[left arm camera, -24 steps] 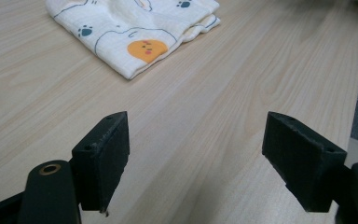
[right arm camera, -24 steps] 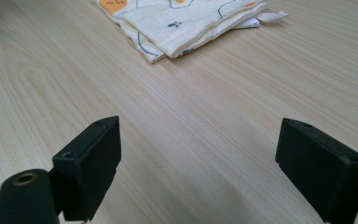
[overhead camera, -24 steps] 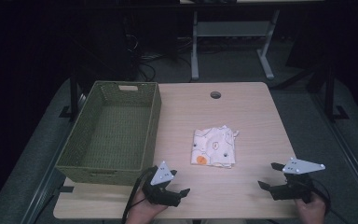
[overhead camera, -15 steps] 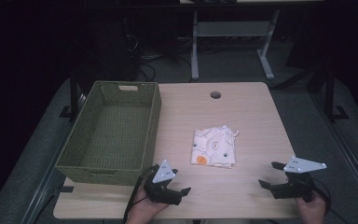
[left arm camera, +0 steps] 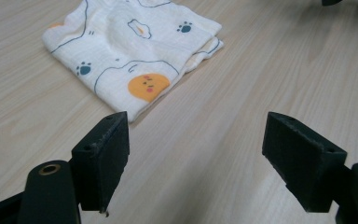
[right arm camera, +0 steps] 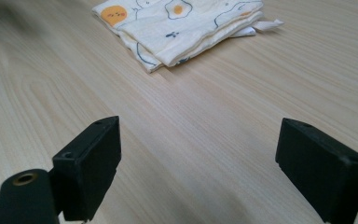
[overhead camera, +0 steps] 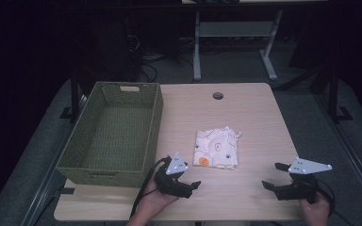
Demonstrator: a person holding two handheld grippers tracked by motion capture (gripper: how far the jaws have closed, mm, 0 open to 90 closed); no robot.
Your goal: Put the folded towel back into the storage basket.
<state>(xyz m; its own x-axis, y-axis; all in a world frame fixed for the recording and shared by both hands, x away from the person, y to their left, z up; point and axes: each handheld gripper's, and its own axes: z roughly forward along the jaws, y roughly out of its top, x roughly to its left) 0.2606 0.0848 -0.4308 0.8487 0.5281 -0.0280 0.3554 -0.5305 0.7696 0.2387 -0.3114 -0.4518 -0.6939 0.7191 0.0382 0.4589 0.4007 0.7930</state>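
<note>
Change: against the two earlier high views almost nothing has shifted; both hand-held grippers sit at the near edge of the table and the cloth lies where it lay. The left one has edged only slightly.
Meaning: my reading is that the work has not properly begun, and the reach for the cloth is yet to come.
Left hand-held gripper (overhead camera: pixel 188 184): jaws spread wide, holding nothing, low over the wood, close to the cloth's near corner with the orange face.
Right hand-held gripper (overhead camera: pixel 274 178): jaws also wide apart and empty, well to the right of the cloth, pointed toward it.
Cloth (overhead camera: pixel 217 148): folded into a rough square of several layers near the middle of the table, between the two grippers and a little beyond them; to the right of the basket, not touching it.
Cloth material: thin, soft woven cotton, cream, printed with paw marks, fried eggs and an orange face; the layered edges are loose and slightly uneven.
Basket (overhead camera: pixel 155 127): green, woven, rectangular, open-topped with a handle slot, empty.
Table (overhead camera: pixel 250 113): pale wood-grain top, smooth, with a round cable hole at the far side.
</note>
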